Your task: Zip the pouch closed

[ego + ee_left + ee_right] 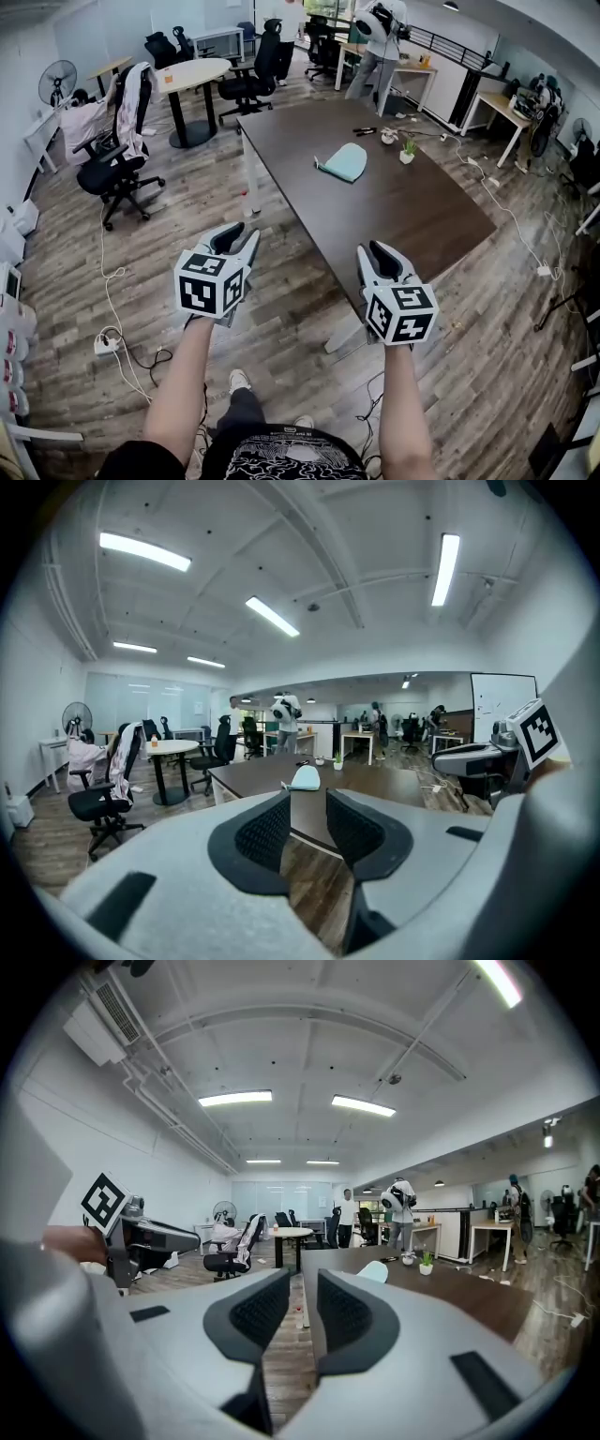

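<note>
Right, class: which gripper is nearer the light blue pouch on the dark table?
Right. The right gripper hangs by the table's near corner, short of the pouch. The left gripper is over the floor, off the table's left side, and looks farther away.

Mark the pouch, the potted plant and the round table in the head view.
pouch [347, 161], head view, middle of its body.
plant [408, 145], head view, its green leaves.
round table [202, 73], head view, bare top.

Pouch [345, 161] — pale teal, rounded, lying flat on dark table [412, 211], toward far end; zip state unreadable.
</note>
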Demonstrator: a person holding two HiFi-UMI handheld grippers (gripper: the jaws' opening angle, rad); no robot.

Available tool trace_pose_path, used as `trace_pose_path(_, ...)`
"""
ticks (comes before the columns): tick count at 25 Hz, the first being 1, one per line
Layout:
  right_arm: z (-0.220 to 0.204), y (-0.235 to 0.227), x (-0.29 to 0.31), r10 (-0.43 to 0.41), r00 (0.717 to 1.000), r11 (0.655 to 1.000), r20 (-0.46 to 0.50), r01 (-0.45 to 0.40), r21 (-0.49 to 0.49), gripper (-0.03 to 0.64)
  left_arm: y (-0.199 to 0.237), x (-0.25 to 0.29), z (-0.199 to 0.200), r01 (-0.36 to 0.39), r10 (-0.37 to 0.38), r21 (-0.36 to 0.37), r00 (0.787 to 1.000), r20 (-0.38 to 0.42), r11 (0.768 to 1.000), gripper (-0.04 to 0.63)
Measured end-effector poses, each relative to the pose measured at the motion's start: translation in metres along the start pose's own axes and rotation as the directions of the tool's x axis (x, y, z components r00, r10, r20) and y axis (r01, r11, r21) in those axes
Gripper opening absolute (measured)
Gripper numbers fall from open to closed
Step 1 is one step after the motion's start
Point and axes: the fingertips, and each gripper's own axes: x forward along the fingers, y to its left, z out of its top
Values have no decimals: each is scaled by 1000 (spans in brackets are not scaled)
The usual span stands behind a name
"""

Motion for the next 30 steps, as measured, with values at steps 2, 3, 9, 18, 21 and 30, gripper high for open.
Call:
trace_pose_path(2,2,2,14,-12,1000,1000,-6,12,2,104,13,11,0,16,-16,1,1000,-9,1000,108)
trace_pose_path(3,4,3,21,-20,1000,1000,-10,20,3,112,19,17,1,26,-26,3,1000,-12,1000,114)
trace_pose_path(9,14,13,63,-57,998,998,-26,58,11,165,59,49,9,79,-78,11,996,-30,997,163)
trace_pose_path(18,18,28,109,-171,984,982,-51,175,66,225,119,81,22,147,-146,20,989,-28,989,227)
trace_pose_path(21,19,34,119,-222,974,971,-53,225,83,250,136,87,21,174,-174,19,984,-34,985,247)
trace_pose_path(30,28,62,146,-262,963,962,-61,266,66,311,182,99,23,226,-225,19,974,-32,974,301)
